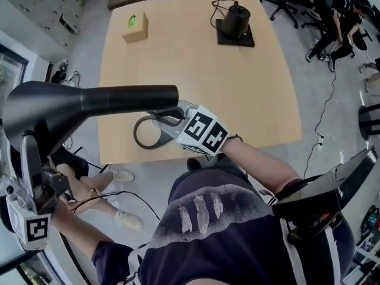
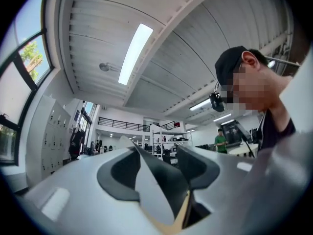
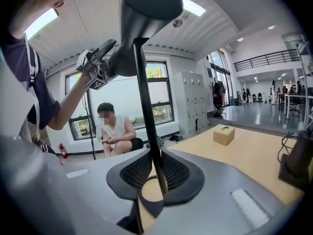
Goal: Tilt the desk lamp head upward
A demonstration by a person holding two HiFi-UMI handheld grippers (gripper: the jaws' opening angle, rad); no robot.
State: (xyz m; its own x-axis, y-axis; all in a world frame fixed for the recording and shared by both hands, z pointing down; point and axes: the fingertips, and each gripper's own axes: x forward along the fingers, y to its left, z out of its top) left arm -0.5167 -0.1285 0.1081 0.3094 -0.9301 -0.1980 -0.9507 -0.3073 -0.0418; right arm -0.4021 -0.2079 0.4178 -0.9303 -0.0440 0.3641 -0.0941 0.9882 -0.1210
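Item: black desk lamp with a cone-shaped head [image 1: 44, 108], a slim dark stem [image 3: 145, 116] and a ring-shaped base [image 1: 141, 136]. The base rests on the near edge of the pale wooden table [image 1: 237, 94], at the centre of the head view. The head fills the left of that frame.

Left gripper [image 2: 159, 166]: jaws fairly wide, clamped on the rim wall of the lamp head.

Right gripper [image 3: 154, 173]: jaws narrow, pinching the stem just above the base.

Step in hand, by judgement: the tilt itself, with the stem braced and the head gripped.

Next move calls for raising the rim about the head's joint while the right grip keeps the base from sliding or lifting.

Also present: small cardboard box with a green mark [image 1: 135, 27], upper left of the table.
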